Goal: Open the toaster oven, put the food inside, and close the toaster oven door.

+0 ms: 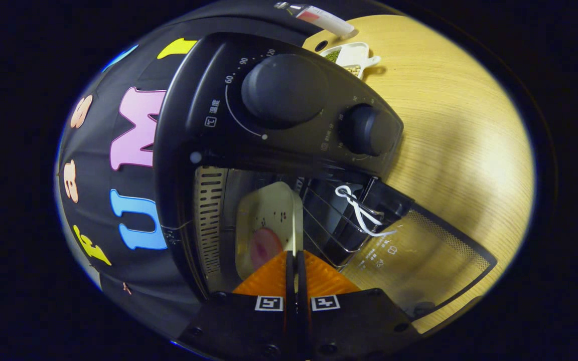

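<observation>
In the gripper view the scene is rolled to one side, so the toaster oven [279, 150] appears tilted; its dark control panel carries a large knob [284, 90] and a smaller knob [369, 130], each ringed with pale dial marks; below the panel the cavity stands open, and the glass door [419, 260] is folded down and outward over the light wooden table [459, 125], a dotted border running along its edge. Inside the cavity a wire rack [334, 225] shows, with a white cord [362, 210] looped around its bars near the door hinge; a slotted metal side wall [208, 215] lies on the opposite side. The gripper [296, 258] reaches into the mouth of the oven with its fingers drawn tightly together — they pinch the thin edge of a pale plate [269, 210], which stands edge-on just ahead of the fingertips and already lies within the cavity; on the plate's face sits a pinkish round piece of food [264, 248], close to the fingers, with a few small dark specks above it. Well beyond the oven, on the table — a small white dish [351, 52] holding something green, and beside it a white tube-like object [324, 17] with a red patch.
</observation>
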A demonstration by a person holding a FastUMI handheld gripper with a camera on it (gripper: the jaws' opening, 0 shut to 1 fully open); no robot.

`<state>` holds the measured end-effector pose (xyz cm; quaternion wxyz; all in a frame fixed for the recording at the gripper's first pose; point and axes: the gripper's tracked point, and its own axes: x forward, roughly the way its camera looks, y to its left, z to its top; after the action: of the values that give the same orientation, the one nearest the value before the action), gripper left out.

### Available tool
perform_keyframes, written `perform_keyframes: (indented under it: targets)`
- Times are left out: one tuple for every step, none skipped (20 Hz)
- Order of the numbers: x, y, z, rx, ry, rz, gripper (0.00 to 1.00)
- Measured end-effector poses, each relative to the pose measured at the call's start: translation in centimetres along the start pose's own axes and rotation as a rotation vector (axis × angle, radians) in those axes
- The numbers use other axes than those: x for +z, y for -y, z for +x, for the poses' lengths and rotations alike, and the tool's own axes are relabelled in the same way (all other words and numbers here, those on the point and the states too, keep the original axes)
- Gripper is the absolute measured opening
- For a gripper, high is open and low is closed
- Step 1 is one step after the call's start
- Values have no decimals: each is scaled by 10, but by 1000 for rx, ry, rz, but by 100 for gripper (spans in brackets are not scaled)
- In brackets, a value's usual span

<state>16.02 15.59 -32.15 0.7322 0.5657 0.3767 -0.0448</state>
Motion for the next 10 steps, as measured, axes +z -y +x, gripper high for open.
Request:
perform_keyframes:
  targets:
    - [3,-5,-2,16,28,-8,6]
    - [8,-10,-5,35,47,-14,9]
    - [6,-13,-6,40,51,-15,14]
    - [7,-12,-9,40,49,-19,14]
    - [3,-14,-11,50,29,-16,22]
    - [0,-15,-15,53,7,-17,26]
    - [-6,-16,-18,60,-13,-27,48]
    - [-9,-15,-27,57,-23,-48,70]
    - [-13,-14,-35,55,-25,-77,85]
    - [-16,-12,-44,49,-26,-110,86]
